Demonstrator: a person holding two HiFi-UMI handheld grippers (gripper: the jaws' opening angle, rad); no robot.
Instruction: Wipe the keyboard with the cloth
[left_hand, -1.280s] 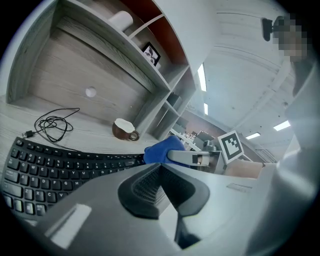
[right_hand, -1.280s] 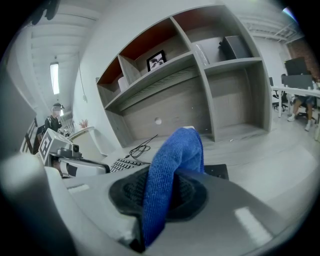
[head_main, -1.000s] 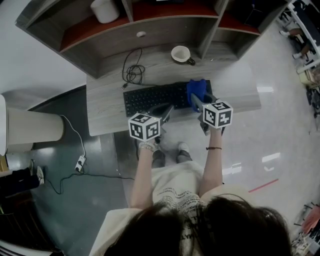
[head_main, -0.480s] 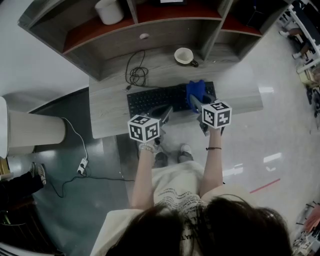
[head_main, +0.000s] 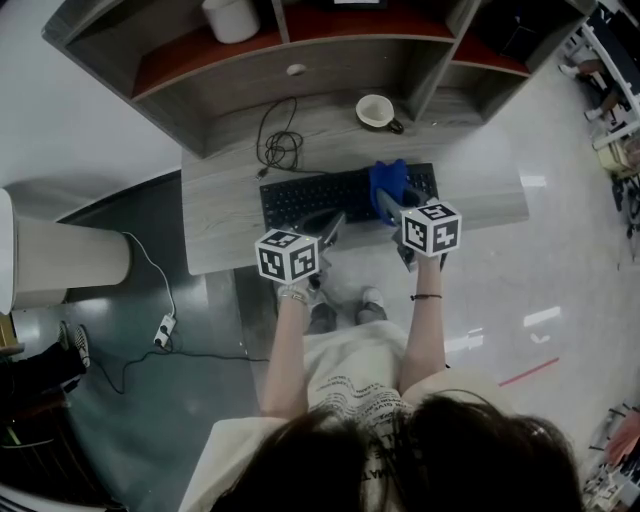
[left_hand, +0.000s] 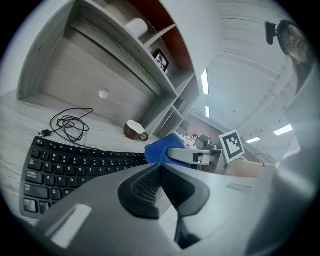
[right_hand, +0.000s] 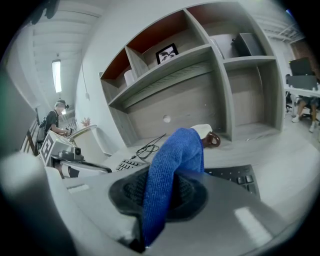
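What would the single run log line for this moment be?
task: wipe keyboard | right gripper: shut on blue cloth, over keyboard's right part | left gripper: shut, empty, near keyboard's front edge

I count one keyboard (head_main: 320, 196), one blue cloth (head_main: 388, 180) and one cup (head_main: 374, 110), all on a single desk (head_main: 470, 170). There's one coiled cable (head_main: 279, 150) there too. Two grippers are in play, the left gripper (head_main: 333, 228) and the right gripper (head_main: 386, 206) (each carries one marker cube, so two cubes). On the shelves I make out one white container (head_main: 232, 17) and one framed picture (right_hand: 167, 52). On the floor there's one power strip (head_main: 160, 327).
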